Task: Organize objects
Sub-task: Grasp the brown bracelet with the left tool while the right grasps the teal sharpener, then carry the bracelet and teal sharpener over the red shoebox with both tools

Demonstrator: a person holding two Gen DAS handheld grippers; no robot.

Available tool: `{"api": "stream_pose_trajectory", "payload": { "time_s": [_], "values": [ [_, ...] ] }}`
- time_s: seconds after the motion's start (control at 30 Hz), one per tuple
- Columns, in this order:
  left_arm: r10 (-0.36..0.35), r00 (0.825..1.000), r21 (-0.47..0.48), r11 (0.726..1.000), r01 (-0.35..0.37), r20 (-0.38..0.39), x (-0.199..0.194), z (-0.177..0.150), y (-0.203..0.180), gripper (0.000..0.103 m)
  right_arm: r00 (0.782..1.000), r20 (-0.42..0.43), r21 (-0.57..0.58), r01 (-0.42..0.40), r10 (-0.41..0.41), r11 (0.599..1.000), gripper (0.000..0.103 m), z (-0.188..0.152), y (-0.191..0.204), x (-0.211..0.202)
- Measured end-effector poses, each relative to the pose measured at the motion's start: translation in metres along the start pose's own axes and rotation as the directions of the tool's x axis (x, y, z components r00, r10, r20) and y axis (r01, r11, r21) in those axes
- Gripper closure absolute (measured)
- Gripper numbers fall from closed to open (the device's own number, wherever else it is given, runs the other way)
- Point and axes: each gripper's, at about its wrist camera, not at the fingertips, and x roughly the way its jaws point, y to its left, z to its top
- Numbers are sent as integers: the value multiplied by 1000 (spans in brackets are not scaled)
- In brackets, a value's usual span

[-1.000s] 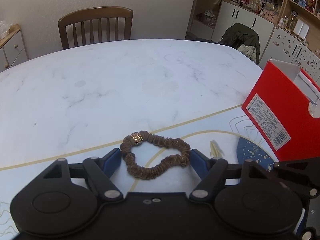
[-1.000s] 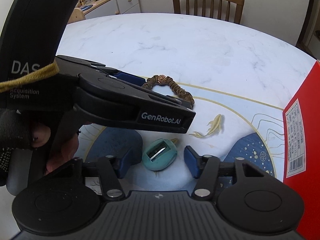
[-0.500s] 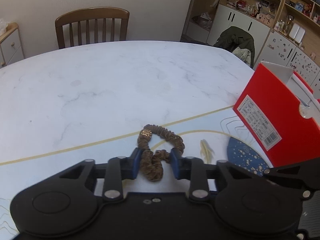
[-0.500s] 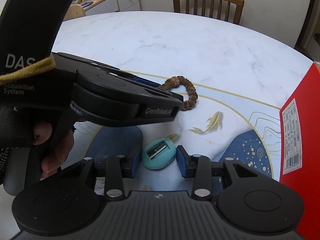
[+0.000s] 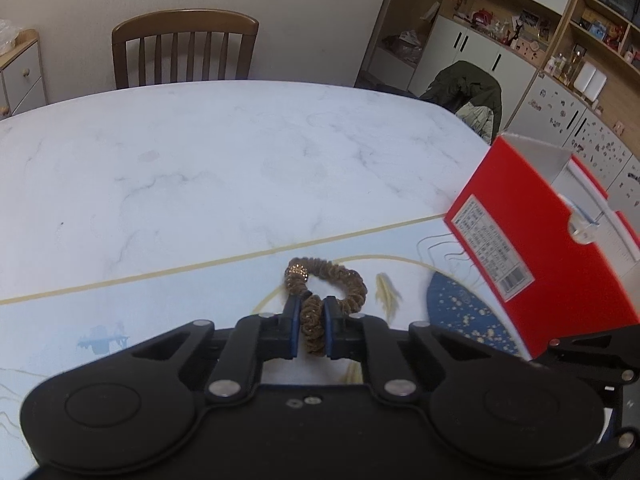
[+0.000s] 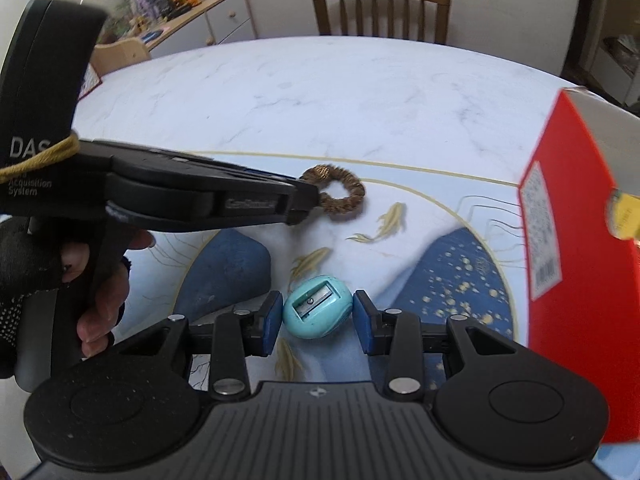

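Note:
My left gripper (image 5: 311,320) is shut on a brown hair tie (image 5: 340,276) with a gold bead; the tie's near side is pinched between the blue pads and the rest loops ahead just above the table mat. The right wrist view shows the same gripper (image 6: 308,200) holding the hair tie (image 6: 344,192). My right gripper (image 6: 316,314) has its pads touching both sides of a teal pencil sharpener (image 6: 318,306) that sits on the mat. A red box (image 5: 560,240) stands open at the right; it also shows in the right wrist view (image 6: 580,240).
A white marble table (image 5: 240,160) carries a blue-and-white mat with gold fish (image 6: 392,220). A wooden chair (image 5: 184,52) stands at the far side. Cabinets and shelves (image 5: 520,40) line the right wall. A yellow object (image 6: 624,216) shows at the box's edge.
My left gripper closed on the hair tie and lifted it slightly. My right gripper's pads closed in around the teal sharpener.

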Motion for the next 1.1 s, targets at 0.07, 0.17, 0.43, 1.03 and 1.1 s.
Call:
{"api": "stream_pose_trajectory", "payload": {
  "time_s": [0.07, 0.17, 0.43, 1.03, 1.1],
  "values": [
    [-9, 1000, -7, 1000, 9, 7, -7, 1, -2, 94, 1000, 12, 11, 5, -5, 1000, 66, 0, -3, -11],
    [-31, 999, -15, 999, 31, 12, -17, 2, -7, 95, 999, 30, 22, 14, -15, 1000, 66, -1, -6, -27],
    [-97, 995, -72, 993, 98, 26, -49, 5, -16, 96, 997, 77, 42, 25, -28, 999, 66, -7, -14, -69],
    [-192, 979, -28, 980, 195, 66, -110, 17, -82, 96, 985, 163, 63, 53, -63, 997, 66, -14, -42, -144],
    [-197, 978, -11, 980, 198, 69, -113, 20, -93, 96, 982, 177, 65, 55, -66, 996, 66, -15, -48, -152]
  ]
}}
